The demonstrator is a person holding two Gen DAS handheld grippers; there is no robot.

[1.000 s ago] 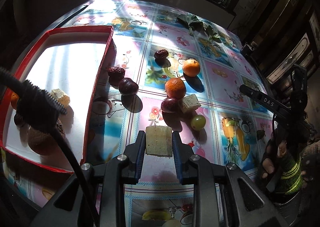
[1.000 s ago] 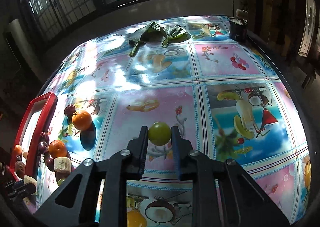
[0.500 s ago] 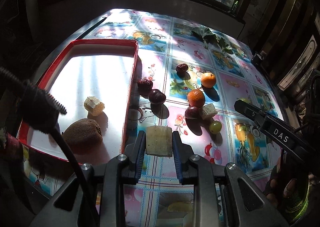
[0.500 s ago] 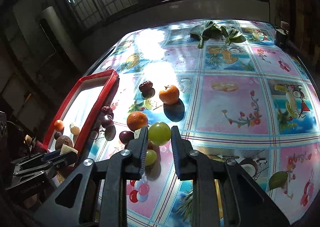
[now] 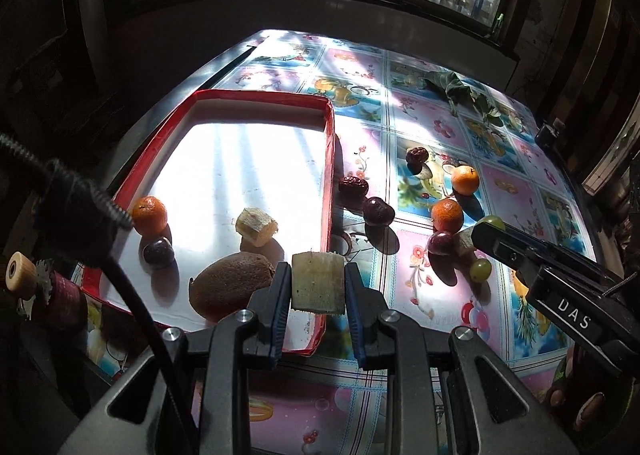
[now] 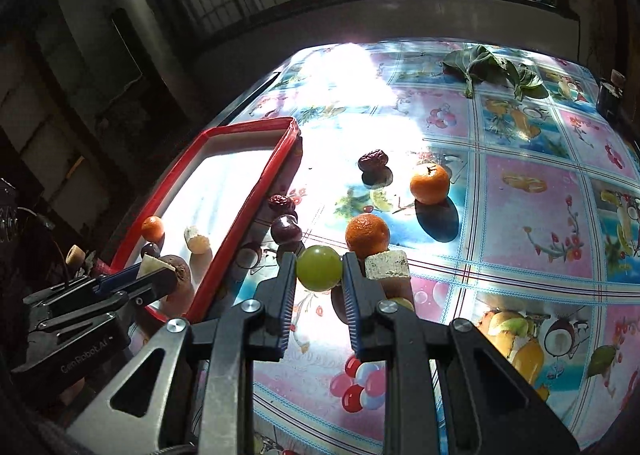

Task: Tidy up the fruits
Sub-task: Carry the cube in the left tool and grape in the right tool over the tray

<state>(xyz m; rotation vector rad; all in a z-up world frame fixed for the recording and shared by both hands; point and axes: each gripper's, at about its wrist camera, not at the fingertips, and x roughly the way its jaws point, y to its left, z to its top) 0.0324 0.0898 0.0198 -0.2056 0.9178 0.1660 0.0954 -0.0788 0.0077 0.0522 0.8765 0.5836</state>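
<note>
My left gripper [image 5: 318, 287] is shut on a pale sugarcane chunk [image 5: 318, 283], held over the near right corner of the red-rimmed white tray [image 5: 329, 159]. The tray holds a kiwi [image 5: 234, 289], a small orange [image 5: 149, 215], a dark plum [image 5: 159, 253] and another cane chunk [image 5: 256, 226]. My right gripper [image 6: 319, 269] is shut on a green grape [image 6: 319, 267], above the table right of the tray [image 6: 256, 191]. Two oranges [image 6: 430, 183], [image 6: 367, 235], red dates [image 6: 372, 161], dark plums [image 6: 286, 230] and a cane chunk [image 6: 387, 263] lie loose on the table.
The table has a glossy fruit-print cloth [image 6: 532, 207]. Green leaves [image 6: 486, 65] lie at the far side, with a dark small container [image 6: 610, 95] at the far right edge. Another green grape [image 5: 480, 269] lies near the right gripper's finger. A window wall stands behind.
My left gripper has carried the cane chunk leftward, from over the table to over the tray's near right corner. My right gripper has moved left with the grape, closer to the loose fruit.
</note>
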